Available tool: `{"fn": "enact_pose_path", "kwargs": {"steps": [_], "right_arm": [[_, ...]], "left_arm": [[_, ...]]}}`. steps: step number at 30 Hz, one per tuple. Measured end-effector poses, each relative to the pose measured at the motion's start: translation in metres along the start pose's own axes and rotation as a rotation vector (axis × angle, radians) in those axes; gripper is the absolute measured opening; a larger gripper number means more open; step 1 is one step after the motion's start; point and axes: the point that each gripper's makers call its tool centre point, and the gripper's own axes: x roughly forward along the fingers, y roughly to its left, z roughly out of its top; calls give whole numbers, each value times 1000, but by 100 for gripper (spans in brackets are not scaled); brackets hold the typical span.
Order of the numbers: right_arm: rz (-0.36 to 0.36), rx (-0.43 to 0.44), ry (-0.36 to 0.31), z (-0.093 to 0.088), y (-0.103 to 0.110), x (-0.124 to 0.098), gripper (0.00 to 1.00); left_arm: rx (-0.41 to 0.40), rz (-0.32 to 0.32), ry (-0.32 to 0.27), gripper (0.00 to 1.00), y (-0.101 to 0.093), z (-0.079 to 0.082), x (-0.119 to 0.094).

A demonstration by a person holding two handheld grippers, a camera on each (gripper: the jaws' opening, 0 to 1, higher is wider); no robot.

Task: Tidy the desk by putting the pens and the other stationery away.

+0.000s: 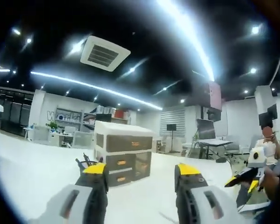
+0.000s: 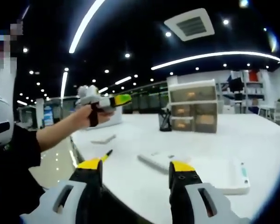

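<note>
Both grippers hang open and empty. In the right gripper view, the right gripper (image 2: 136, 170) sits at bottom centre; just beyond lie a pen (image 2: 105, 154), a flat case (image 2: 159, 159) and a white tray (image 2: 226, 175), with the drawer unit (image 2: 193, 106) upper right. Descend slowly, jaws straddling the pen crosswise. The left gripper (image 1: 142, 171) faces the drawers.

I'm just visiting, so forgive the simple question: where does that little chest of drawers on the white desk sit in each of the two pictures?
Left gripper view: the drawer unit stands low, just left of the picture's middle, above the left gripper.
Right gripper view: the drawer unit stands right of centre on the white desk.
Shared landmark: the black pen holder beside the unit.
</note>
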Motion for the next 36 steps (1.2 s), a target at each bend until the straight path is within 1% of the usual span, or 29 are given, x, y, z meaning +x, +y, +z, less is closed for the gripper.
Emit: {"fn": "enact_pose_path", "kwargs": {"steps": [6, 9, 10, 13, 17, 21, 25, 33, 36], "right_arm": [[-7, 1, -1, 0, -2, -4, 54], [-7, 1, -2, 0, -3, -4, 54], [-10, 8, -5, -1, -3, -6, 54], [-10, 11, 0, -4, -3, -6, 54], [-11, 17, 2, -5, -5, -6, 55], [-11, 20, 2, -6, -6, -7, 55], [-12, 27, -2, -7, -8, -8, 55], [-21, 32, 5, -10, -13, -13, 55], [-26, 30, 5, -9, -14, -14, 55]], "left_arm": [[6, -39, -2, 58, -21, -9, -28], [7, -41, -1, 58, -25, -11, -31], [29, -47, 10, 58, -36, -20, -48], [28, -40, 8, 58, -45, -23, -66], [24, -41, -6, 59, -55, -23, -83], [49, -46, -4, 59, -65, -26, -100], [55, -48, 7, 60, -72, -34, -116], [63, -47, 51, 60, -76, -51, -143], [72, -36, 63, 61, -76, -56, -151]]}}
